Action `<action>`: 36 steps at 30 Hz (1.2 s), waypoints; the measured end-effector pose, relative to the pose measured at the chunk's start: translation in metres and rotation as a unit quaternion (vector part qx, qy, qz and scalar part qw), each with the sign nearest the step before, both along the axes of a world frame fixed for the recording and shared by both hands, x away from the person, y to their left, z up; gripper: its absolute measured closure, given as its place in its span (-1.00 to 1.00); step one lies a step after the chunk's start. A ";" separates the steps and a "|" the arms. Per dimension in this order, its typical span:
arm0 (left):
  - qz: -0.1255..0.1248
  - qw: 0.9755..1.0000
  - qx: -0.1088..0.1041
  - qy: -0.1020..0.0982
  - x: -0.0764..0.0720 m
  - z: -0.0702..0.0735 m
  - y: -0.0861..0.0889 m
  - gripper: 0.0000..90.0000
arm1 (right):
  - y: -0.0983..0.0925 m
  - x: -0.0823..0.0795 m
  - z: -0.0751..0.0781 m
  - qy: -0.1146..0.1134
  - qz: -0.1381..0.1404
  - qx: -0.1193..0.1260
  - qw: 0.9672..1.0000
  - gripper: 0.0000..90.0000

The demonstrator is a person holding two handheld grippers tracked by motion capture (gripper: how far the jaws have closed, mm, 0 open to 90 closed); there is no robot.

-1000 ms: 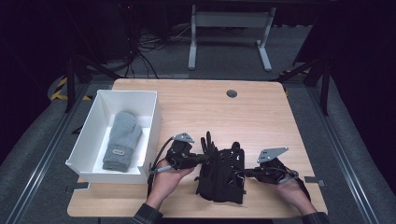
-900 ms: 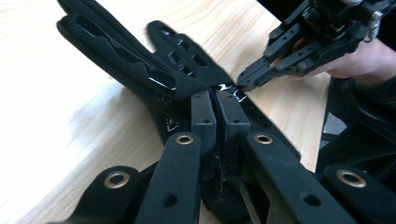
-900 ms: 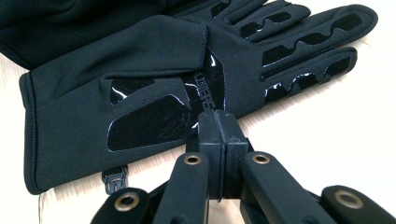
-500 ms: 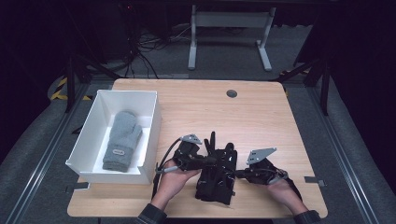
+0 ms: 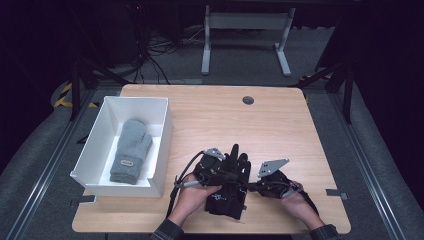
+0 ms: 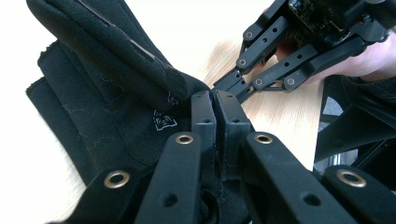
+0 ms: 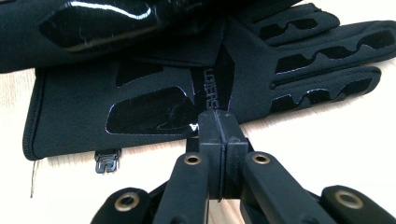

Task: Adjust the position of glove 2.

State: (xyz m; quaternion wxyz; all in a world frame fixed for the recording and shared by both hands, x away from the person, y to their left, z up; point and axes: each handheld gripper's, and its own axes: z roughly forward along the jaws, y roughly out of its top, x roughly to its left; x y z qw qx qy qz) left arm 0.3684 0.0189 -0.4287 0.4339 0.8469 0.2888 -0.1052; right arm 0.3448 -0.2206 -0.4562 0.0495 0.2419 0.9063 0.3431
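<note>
- Both tongs meet over a black glove [image 5: 227,187] near the table's front edge: the left gripper [image 5: 216,172] has its jaws pressed together on a fold of the fabric, and the right gripper [image 5: 255,186] pinches the glove's side edge.
- Fingers of the glove point away from the person, cuff toward the front edge, long axis running front to back.
- Left of it, near but apart, a white box [image 5: 161,145] holds a grey mitten [image 5: 131,150].
- Beyond lies bare wooden table [image 5: 215,115], with a round grommet [image 5: 248,100] near the far edge.
</note>
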 end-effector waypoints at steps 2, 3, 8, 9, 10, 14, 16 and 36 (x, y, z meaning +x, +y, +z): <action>-0.001 1.000 0.004 0.001 0.000 -0.002 -0.002 0.94 | 0.001 0.000 0.000 -0.001 0.000 0.000 1.000 1.00; -0.001 1.000 0.004 0.003 0.000 -0.004 -0.003 0.93 | 0.001 0.000 0.000 -0.001 0.001 0.000 1.000 1.00; -0.007 1.000 -0.002 0.006 0.001 -0.010 -0.006 0.80 | 0.001 0.000 0.000 -0.001 0.002 0.000 1.000 1.00; -0.007 1.000 -0.002 0.006 0.001 -0.010 -0.006 0.73 | 0.001 0.000 0.000 -0.002 0.002 -0.001 1.000 1.00; -0.006 1.000 0.002 0.002 0.000 -0.010 -0.009 0.68 | 0.000 -0.001 0.000 -0.003 0.002 -0.001 1.000 1.00; -0.009 1.000 0.001 0.000 -0.002 -0.010 -0.011 0.67 | -0.005 -0.001 0.002 -0.009 -0.006 0.000 1.000 1.00; -0.010 1.000 -0.001 0.000 -0.003 -0.010 -0.012 0.74 | -0.008 0.000 0.003 -0.012 -0.008 0.002 1.000 1.00; -0.067 0.991 0.114 -0.010 -0.030 -0.022 -0.045 1.00 | -0.041 0.009 0.000 -0.062 -0.087 -0.012 0.994 0.03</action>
